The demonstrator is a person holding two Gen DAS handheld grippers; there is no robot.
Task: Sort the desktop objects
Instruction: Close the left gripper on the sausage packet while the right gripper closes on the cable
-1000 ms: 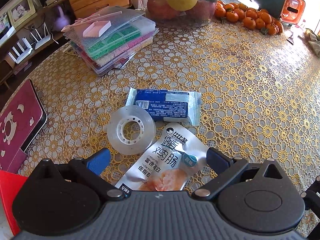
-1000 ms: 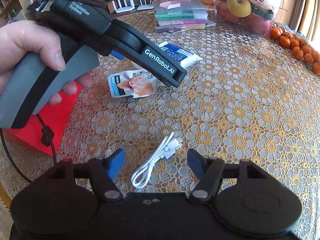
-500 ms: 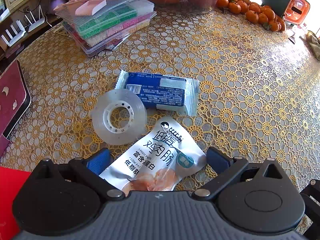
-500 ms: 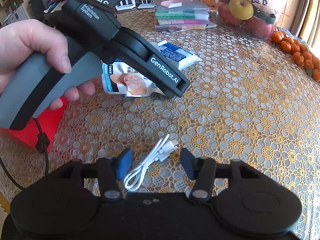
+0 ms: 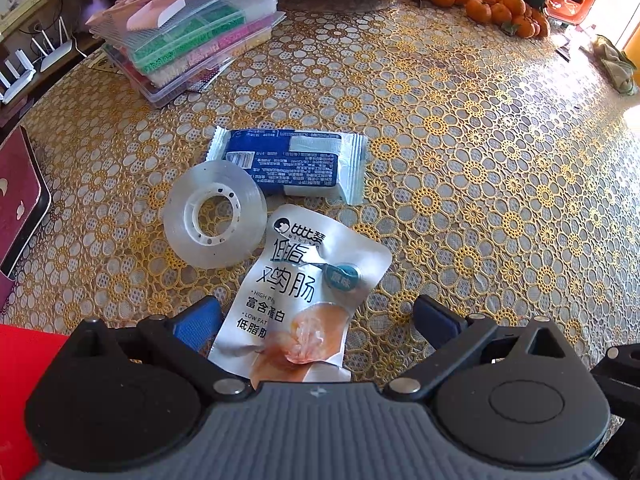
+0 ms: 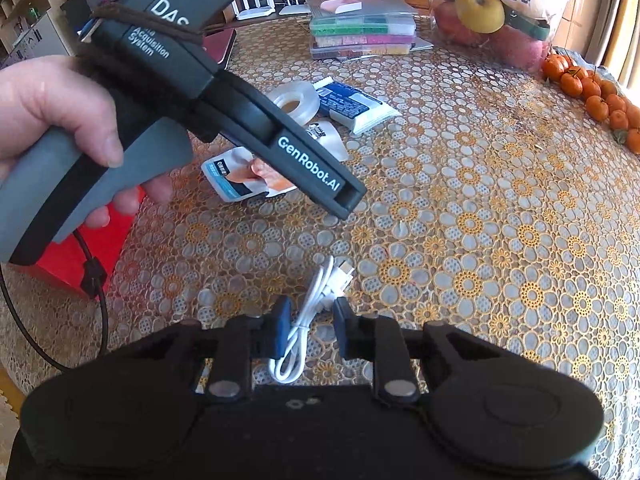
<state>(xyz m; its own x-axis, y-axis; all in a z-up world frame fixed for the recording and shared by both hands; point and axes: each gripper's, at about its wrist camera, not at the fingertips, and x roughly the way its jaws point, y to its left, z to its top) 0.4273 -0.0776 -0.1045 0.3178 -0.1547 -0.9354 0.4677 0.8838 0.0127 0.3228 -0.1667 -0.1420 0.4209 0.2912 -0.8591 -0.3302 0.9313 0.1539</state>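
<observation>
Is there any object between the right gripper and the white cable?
Nothing visible. The white cable lies directly between the fingers of the right gripper, on the tablecloth; the snack pouch sits farther away.

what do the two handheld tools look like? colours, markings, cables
Left tool: grey pistol handle, black body, white "GenRobot.AI" and "DAS" lettering, brown cord wrapped round it, black cable hanging below. Right tool: black housing, round side discs, silver pivots, blue-padded fingers.

The sausage pouch [image 5: 298, 300] is shiny silver foil. The tape roll [image 5: 215, 214] is clear, smooth plastic. The table [image 5: 460, 168] wears a lacy gold cloth. The white cable [image 6: 308, 320] looks smooth and rubbery.
</observation>
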